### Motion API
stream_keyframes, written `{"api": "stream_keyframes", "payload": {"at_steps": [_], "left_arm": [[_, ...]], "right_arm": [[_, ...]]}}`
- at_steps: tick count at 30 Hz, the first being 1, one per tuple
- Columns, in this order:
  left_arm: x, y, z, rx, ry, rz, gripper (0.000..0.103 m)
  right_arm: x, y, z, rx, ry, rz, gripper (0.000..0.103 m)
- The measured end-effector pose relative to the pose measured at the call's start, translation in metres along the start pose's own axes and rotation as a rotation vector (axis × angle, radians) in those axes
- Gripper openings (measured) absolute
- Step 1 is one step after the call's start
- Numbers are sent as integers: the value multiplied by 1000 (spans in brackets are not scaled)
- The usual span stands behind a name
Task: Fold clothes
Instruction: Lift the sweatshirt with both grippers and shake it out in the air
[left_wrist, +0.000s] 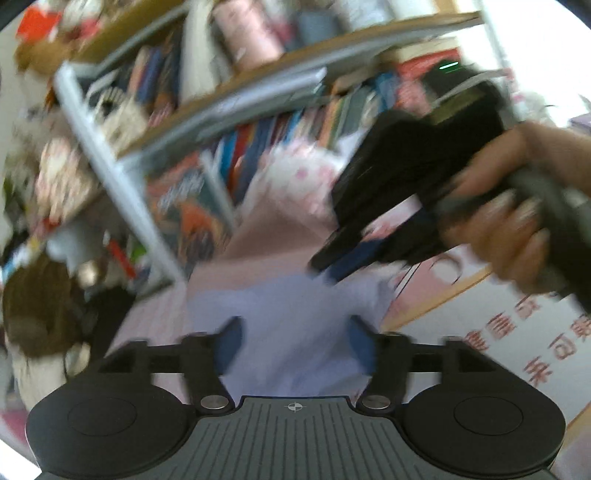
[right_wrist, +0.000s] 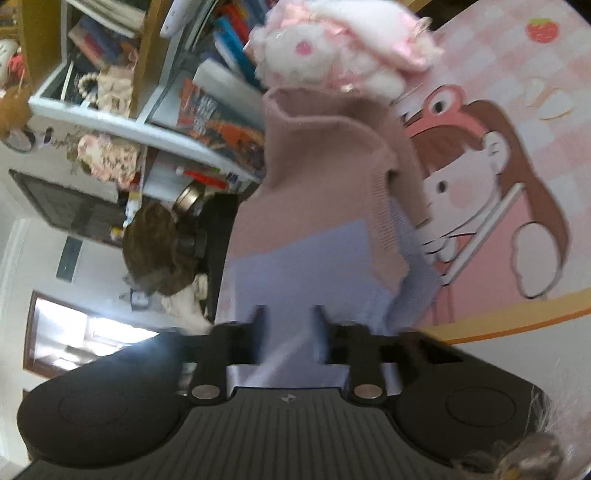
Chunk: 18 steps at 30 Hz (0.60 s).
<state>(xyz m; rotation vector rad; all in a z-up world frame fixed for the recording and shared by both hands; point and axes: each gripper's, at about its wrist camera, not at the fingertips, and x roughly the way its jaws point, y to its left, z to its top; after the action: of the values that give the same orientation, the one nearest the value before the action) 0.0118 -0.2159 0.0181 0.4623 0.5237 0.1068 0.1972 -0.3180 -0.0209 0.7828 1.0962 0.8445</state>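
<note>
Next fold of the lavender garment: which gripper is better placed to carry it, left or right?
Right, probably. The right gripper looks closed on the lavender garment, while the left gripper stands open above it, holding nothing.

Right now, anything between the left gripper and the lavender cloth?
Nothing visible. The left gripper is open with the lavender cloth right below and ahead of its fingers. The right gripper is at the cloth's far edge, off to the side.

Both wrist views look forward and slightly down, close over the same lavender-and-pink garment (left_wrist: 295, 314) (right_wrist: 317, 236) and bookshelf (left_wrist: 229, 110) (right_wrist: 122, 122).
</note>
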Motion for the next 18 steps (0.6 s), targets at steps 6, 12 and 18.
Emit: {"api": "stream_keyframes", "payload": {"at_steps": [6,12,18], "left_arm": [[45,-36,10,158,101,-3,76],[87,-42,3,228,221,120,30],[24,22,20,-56,27,149,13]], "right_arm": [[-9,16,-1,-84,6,0,9],[-37,-1,-1,-55,-68,-86,45],[-50,-26,0,34,-102,-120,66]]}}
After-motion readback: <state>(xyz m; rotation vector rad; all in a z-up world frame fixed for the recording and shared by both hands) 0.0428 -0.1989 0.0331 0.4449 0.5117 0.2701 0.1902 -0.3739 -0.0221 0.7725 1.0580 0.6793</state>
